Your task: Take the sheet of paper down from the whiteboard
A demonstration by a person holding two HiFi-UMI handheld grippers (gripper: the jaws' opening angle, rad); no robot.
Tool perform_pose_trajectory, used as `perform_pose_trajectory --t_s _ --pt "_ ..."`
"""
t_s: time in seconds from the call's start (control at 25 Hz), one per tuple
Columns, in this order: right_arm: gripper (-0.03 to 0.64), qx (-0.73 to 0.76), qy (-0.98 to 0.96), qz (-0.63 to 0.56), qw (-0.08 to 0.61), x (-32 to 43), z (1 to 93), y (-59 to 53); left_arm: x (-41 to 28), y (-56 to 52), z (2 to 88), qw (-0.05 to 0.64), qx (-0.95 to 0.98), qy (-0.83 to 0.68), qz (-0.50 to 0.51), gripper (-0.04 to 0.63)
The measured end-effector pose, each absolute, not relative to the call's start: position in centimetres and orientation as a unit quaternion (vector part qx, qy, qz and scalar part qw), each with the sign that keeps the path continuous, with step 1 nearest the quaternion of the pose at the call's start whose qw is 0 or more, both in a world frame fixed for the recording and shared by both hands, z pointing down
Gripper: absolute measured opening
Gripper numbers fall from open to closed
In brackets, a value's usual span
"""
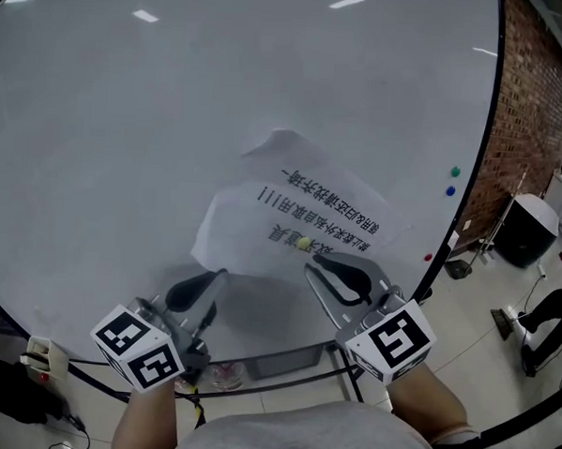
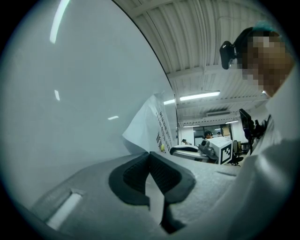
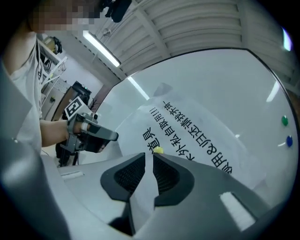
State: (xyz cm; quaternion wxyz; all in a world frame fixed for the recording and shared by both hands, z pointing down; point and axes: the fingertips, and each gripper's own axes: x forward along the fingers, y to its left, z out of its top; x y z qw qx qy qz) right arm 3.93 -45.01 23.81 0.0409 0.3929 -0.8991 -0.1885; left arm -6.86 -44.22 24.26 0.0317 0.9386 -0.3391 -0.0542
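The left claw [image 1: 220, 277] and the right claw [image 1: 311, 260] are each closed on the near edge of the paper [image 1: 305, 206], which lies ahead of them against the whiteboard [image 1: 127, 117].

One whiteboard [image 1: 174, 119], one paper sheet [image 1: 253, 222], two hand-held grippers [image 1: 222, 274] [image 1: 311, 261], four magnets [image 1: 455, 171] [image 1: 450, 191] [image 1: 428, 257] [image 1: 303, 243].

Bright, even office light, heavy fisheye
Ceiling tubes [image 2: 199, 96] glare off the whiteboard [image 1: 174, 119]; both gripper views curve hard, corners go black.

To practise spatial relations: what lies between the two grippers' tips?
A stretch of the sheet of paper, its edge clamped by the left gripper and the right gripper, as the head view shows.
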Motion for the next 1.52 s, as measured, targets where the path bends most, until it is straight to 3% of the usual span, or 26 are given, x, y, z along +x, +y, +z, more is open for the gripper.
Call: perform_pose_trajectory --t_s 0.28,0.72,1.28,1.52 --pt "0.072 0.461 -0.826 -0.306 0.108 3.5 23.1 -46.2 -6.5 -44.1 24.3 0.037 0.945 -0.321 -0.056 0.002" --pt "0.078 0.512 -0.772 -0.357 0.121 2.9 23.1 -47.3 -6.4 -43.9 24.2 0.038 0.949 -0.309 -0.056 0.002" --pt "0.081 0.514 -0.773 -0.351 0.122 2.2 24.6 -47.1 -8.1 -44.4 26.0 0.040 0.946 -0.317 -0.056 0.002" --pt "0.081 0.518 -0.774 -0.344 0.117 -0.9 26.4 -47.0 -12.9 -44.6 29.0 0.053 0.940 -0.332 -0.058 0.002"
